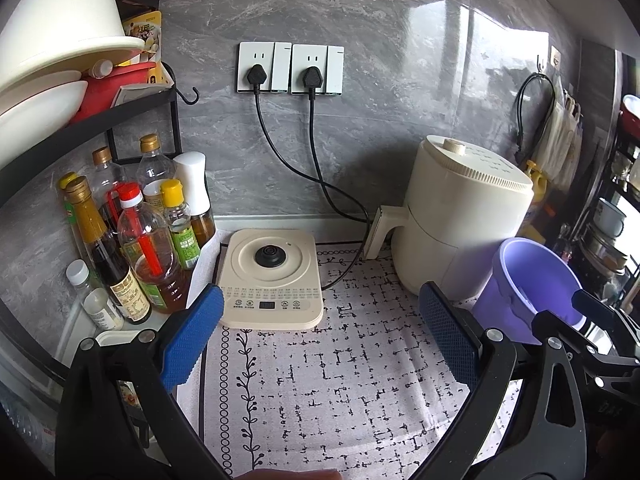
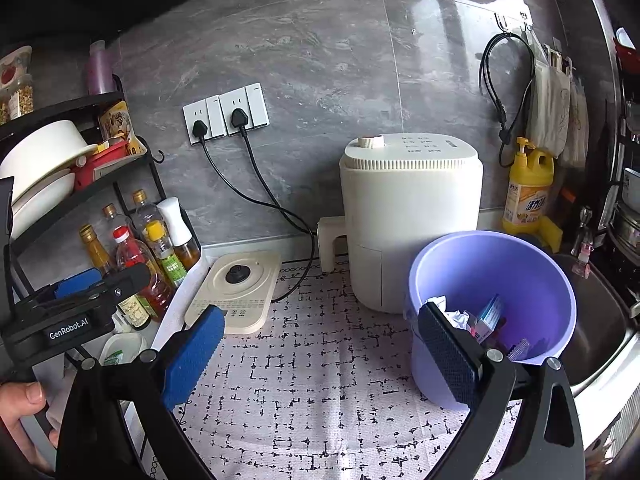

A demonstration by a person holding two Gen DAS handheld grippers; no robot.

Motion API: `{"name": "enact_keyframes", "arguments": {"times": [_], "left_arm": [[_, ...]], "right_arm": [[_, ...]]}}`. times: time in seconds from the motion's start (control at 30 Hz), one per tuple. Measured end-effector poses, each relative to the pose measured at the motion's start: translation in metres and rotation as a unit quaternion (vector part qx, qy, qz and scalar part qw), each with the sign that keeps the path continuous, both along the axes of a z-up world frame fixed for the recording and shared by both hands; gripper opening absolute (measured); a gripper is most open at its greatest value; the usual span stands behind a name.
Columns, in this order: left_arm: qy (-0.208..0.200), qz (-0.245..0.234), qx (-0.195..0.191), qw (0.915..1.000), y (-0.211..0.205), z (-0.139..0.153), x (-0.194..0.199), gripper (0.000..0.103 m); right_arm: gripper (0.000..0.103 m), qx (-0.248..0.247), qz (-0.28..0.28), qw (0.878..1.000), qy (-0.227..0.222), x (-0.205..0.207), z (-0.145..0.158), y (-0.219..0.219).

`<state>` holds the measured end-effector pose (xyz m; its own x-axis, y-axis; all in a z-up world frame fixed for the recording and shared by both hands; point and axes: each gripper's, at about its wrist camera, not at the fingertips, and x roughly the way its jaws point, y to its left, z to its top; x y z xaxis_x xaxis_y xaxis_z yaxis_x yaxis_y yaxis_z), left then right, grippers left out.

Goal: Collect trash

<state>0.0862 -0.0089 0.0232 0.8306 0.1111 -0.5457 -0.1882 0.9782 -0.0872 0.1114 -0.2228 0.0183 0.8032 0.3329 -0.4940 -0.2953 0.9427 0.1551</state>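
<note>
A lilac plastic bin [image 2: 532, 276] stands on the patterned mat at the right, in front of a cream appliance. Inside it lie crumpled white paper [image 2: 456, 316], a small printed carton [image 2: 490, 316] and other scraps. My right gripper [image 2: 320, 344] is open and empty; its right finger stands in front of the bin's near rim. My left gripper [image 1: 320, 328] is open and empty over the mat, in front of a cream kettle base. The bin [image 1: 532, 280] shows at the right of the left wrist view. The left gripper's body also shows at the left edge of the right wrist view.
Oil and sauce bottles [image 1: 132, 236] crowd the left corner under a black rack with bowls [image 1: 48, 52]. A cream kettle base [image 1: 272, 280] and cream appliance [image 2: 412, 216] are corded to wall sockets [image 1: 290, 67]. A yellow detergent bottle [image 2: 528, 188] and a steel sink [image 2: 600, 320] lie right. A hand [image 2: 20, 412] shows.
</note>
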Motion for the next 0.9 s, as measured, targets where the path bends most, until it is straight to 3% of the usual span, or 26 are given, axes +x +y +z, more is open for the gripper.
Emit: {"name": "enact_keyframes", "arguments": {"times": [0.9], "left_arm": [[0.004,-0.004,-0.002,1.0000,-0.004,-0.005,0.015,0.097]], "right_arm": [[0.095,-0.011,-0.009,1.000,0.010,0.008,-0.006,-0.005]]}}
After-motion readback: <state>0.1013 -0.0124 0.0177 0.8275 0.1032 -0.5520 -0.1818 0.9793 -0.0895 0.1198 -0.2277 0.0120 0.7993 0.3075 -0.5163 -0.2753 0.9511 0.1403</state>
